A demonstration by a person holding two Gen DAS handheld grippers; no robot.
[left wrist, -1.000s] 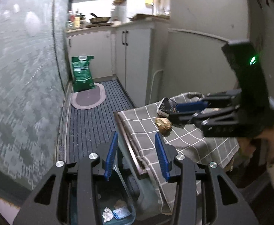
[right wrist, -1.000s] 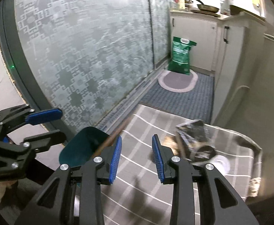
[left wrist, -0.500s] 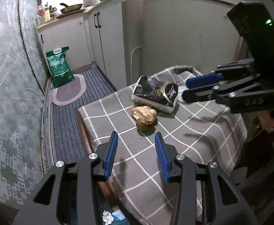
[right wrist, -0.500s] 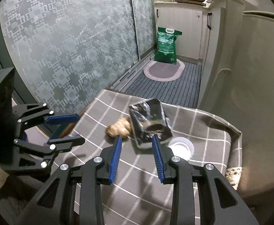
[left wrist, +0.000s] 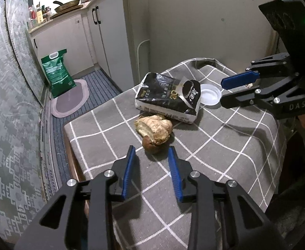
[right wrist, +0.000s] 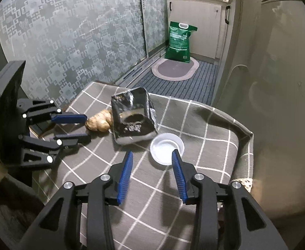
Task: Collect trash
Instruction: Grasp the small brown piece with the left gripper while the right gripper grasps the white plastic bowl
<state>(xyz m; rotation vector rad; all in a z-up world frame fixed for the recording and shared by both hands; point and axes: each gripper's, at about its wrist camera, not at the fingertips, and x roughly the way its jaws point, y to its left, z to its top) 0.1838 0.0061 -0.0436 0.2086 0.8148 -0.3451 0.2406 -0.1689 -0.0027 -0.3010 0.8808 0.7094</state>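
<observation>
1. A frosted glass sliding door with a geometric pattern fills the side of the room away from the cabinets, running back toward a small kitchen.
2. White kitchen cabinets stand at the far end, with a frying pan and bottles on the counter above them.
3. A table covered by a grey checked tablecloth takes up the foreground. All the trash lies on it.
4. A green sack with a handle stands on the floor by the cabinets, behind an oval mauve mat.
5. A crumpled black snack bag lies near the middle of the cloth.
6. A knobbly piece of ginger root lies just beside the bag, touching or nearly touching its edge, on the side toward the glass door.
7. A small white plastic lid lies on the other side of the bag, close to it.
8. The left gripper hovers low over the cloth with its blue-padded jaws closing. The near end of the ginger sits just ahead of the tips, and the pads are not touching it.
9. The right gripper points down at the white lid with its jaws opening. The lid's near rim is at the fingertips, and nothing is gripped.
</observation>
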